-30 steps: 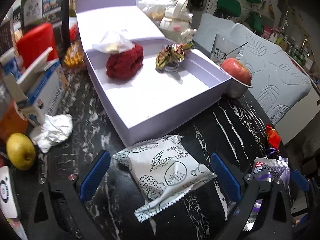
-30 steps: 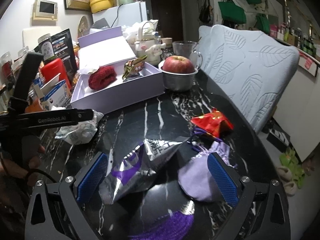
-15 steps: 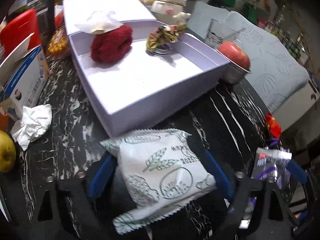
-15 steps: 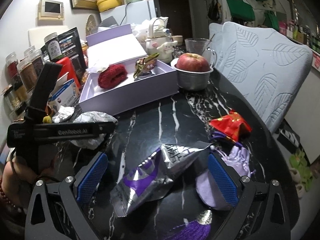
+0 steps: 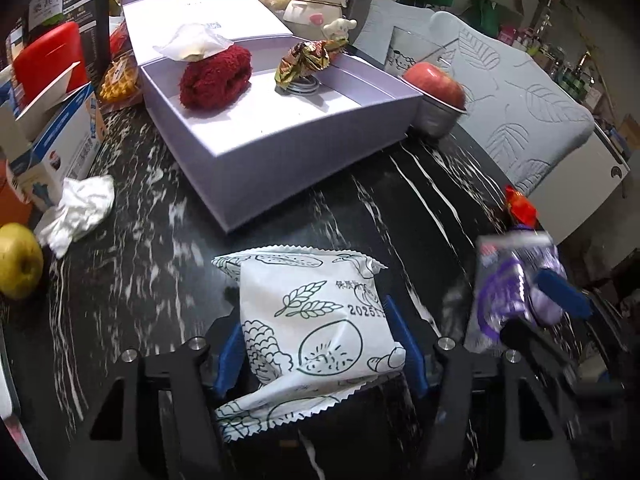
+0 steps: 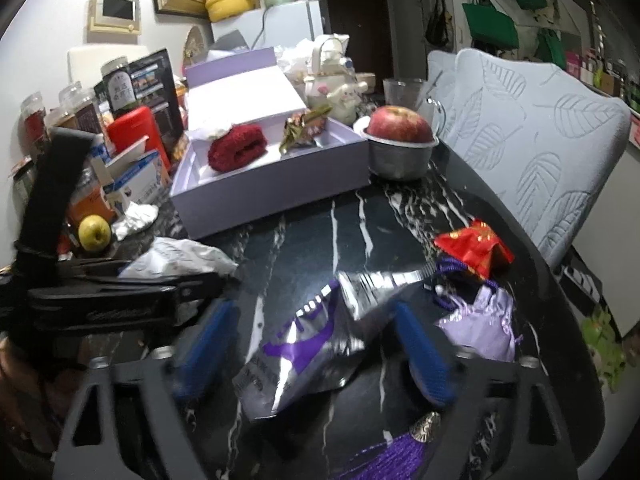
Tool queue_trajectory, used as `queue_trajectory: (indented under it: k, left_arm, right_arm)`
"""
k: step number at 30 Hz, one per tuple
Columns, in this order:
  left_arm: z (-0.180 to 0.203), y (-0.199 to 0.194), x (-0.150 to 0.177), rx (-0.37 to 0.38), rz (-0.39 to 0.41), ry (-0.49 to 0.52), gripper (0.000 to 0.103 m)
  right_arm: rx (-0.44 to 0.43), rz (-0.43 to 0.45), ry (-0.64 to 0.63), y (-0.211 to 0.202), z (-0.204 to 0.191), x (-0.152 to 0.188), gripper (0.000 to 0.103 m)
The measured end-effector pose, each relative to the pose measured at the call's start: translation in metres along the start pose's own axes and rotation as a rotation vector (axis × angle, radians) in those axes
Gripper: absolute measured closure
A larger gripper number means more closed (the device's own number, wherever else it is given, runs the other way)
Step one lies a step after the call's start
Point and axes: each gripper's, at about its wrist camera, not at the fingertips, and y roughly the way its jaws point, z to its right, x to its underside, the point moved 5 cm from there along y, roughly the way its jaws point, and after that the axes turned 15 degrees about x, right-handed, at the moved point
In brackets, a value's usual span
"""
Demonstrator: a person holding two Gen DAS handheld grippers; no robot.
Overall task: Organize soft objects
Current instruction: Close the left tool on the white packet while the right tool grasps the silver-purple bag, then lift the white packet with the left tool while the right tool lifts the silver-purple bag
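Both claws, spread wide a second ago, are closing. The left claw [image 5: 316, 344] now squeezes the white leaf-printed snack packet [image 5: 312, 320] on the near black marbled tabletop [image 5: 400, 208]. The right claw [image 6: 312, 348] straddles the silver-purple foil packet [image 6: 304, 344] (contact probably not yet made), so lifts toward the far lilac cardboard box [image 5: 304, 152] seem imminent.

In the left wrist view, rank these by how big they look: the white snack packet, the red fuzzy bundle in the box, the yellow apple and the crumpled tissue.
1. White snack packet, though it lies nearest the camera.
2. Red fuzzy bundle.
3. Crumpled tissue and yellow apple look too alike to rank.
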Motion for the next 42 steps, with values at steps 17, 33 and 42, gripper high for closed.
queue_trajectory:
  k: [17,33,42]
  left_arm:
    - [0.019,-0.025,0.044,0.013,-0.037,0.048,0.04]
    - [0.015,-0.015,0.041,-0.028,-0.042,0.085,0.034]
    - [0.016,-0.01,0.041,-0.044,-0.037,0.135,0.043]
  right_arm:
    - [-0.106,-0.092,0.008,-0.019,0.01,0.031,0.069]
    - [-0.004,-0.1,-0.046,0.003,-0.002,0.03,0.032]
    - [0.046,-0.08,-0.069,0.006,0.002,0.034,0.065]
